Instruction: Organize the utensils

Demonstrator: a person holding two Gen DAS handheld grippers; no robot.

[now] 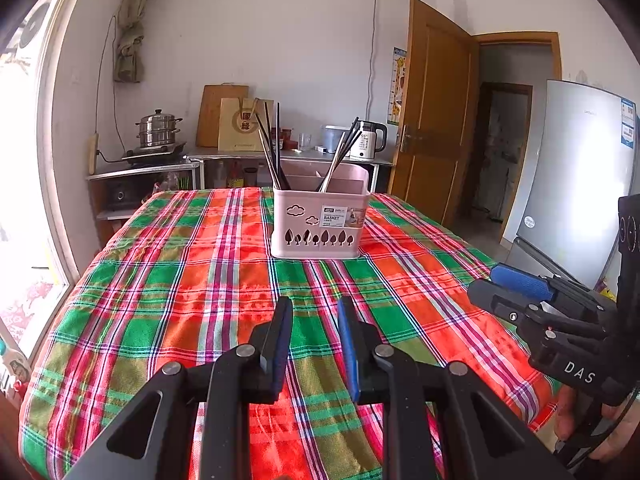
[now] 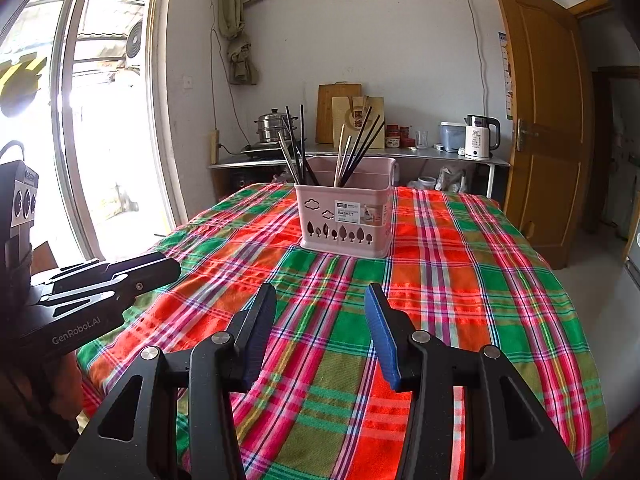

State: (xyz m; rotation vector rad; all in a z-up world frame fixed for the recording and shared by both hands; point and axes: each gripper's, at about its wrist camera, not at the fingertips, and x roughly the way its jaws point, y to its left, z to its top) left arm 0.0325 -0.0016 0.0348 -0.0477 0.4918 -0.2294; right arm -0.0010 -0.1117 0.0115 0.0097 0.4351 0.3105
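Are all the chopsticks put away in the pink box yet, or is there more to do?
It looks nearly done. Chopsticks stand in the basket in two bunches, one leaning left, one leaning right. Nothing is in hand: the left gripper and right gripper are both open and empty, back from the basket. No loose utensils show on the tablecloth, so I can't see anything left.

The pink basket (image 1: 320,224) bore a white label (image 1: 334,216) reading "BASKET". The right gripper (image 1: 516,292) carried "DAS", the left gripper (image 2: 160,270) "GenRobot.AI", and the white kettle (image 2: 480,138) showed "55".
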